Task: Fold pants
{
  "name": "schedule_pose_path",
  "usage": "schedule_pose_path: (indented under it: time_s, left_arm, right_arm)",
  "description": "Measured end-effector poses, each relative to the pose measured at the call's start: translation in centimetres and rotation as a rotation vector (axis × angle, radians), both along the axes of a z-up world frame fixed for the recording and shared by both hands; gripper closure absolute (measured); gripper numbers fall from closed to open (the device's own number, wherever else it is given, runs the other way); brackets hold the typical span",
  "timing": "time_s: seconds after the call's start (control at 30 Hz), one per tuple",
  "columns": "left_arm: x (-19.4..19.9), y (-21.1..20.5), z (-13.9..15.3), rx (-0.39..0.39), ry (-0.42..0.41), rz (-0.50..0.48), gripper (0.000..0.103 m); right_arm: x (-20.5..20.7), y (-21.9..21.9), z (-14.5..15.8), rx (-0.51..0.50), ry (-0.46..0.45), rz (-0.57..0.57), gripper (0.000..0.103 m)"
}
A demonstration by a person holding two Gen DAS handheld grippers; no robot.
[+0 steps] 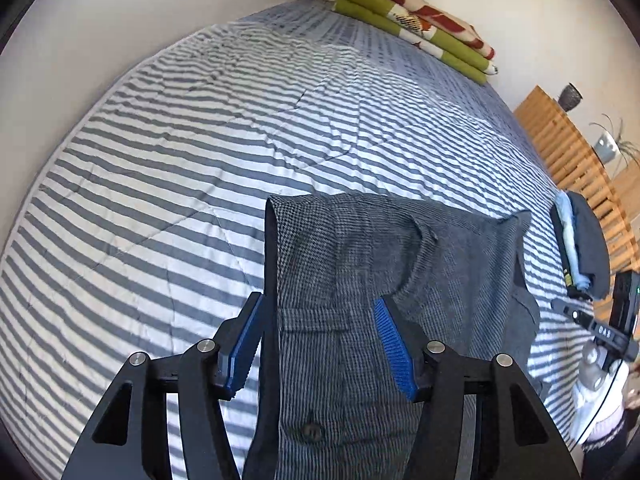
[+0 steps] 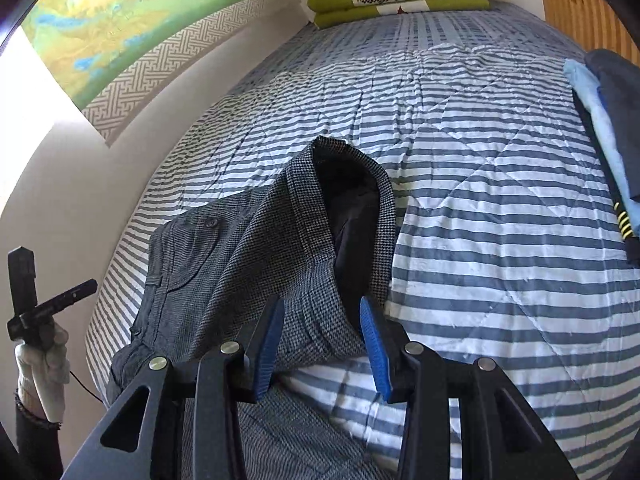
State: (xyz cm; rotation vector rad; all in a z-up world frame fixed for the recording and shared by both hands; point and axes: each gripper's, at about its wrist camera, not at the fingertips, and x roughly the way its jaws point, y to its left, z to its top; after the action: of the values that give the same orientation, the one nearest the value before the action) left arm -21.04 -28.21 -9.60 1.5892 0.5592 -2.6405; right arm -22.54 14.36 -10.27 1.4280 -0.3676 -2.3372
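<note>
Grey houndstooth pants (image 1: 440, 256) lie on the blue-and-white striped bedcover (image 1: 192, 140). My left gripper (image 1: 320, 320) is open above them, its blue pads wide apart on either side of the waistband fabric; a dark button shows near the camera. In the right wrist view the pants (image 2: 240, 248) rise in a hump with the dark lining showing. There my right gripper (image 2: 322, 320) is shut on a bunched part of the waistband, lifted off the cover. A gloved hand holds the left gripper (image 2: 52, 304) at the far left.
A folded green, white and red blanket (image 1: 416, 20) lies at the far end of the bed. A stack of folded clothes (image 2: 608, 120) sits at the right edge, beside wooden slats (image 1: 568, 148). A white wall with a poster (image 2: 120, 20) bounds the left side.
</note>
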Motion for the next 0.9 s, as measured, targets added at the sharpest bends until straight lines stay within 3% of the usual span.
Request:
schedule_pose_path:
  time_s: [0.17, 0.2, 0.23, 0.3, 0.53, 0.6, 0.8, 0.9]
  left_arm:
    - [-3.7, -2.6, -4.3, 0.172, -0.016, 0.122, 0.045]
    - [-4.0, -2.9, -4.6, 0.196, -0.006, 0.121, 0.054]
    - [-4.4, -2.9, -4.7, 0.197, 0.0, 0.118, 0.075]
    - [-4.7, -2.6, -4.7, 0.16, 0.009, 0.099, 0.095]
    - [-4.5, -1.4, -3.3, 0.069, 0.042, 0.088, 0.097]
    - [-4.3, -1.3, -3.0, 0.055, 0.046, 0.094, 0.097]
    - [-3.9, -1.1, -2.7, 0.022, 0.044, 0.097, 0.097]
    - [-4.0, -0.7, -2.9, 0.013, 0.038, 0.083, 0.097]
  right_arm:
    - [-2.2, -0.4, -2.7, -0.021, -0.046, -0.001, 0.066]
    - [-2.4, -0.4, -3.0, -0.021, -0.049, 0.002, 0.064]
    - [-2.5, -0.3, -3.2, -0.027, -0.052, 0.005, 0.063]
    - [-2.7, -0.2, -3.6, -0.05, -0.061, 0.016, 0.062]
    - [-2.9, -1.0, -4.7, -0.101, -0.102, 0.091, 0.062]
    - [-2.1, -1.7, -4.2, -0.05, -0.078, 0.114, 0.099]
    - [3.3, -0.3, -0.7, 0.053, 0.057, 0.147, 0.1]
    - [6.0, 0.3, -2.7, 0.166, -0.029, 0.217, 0.097]
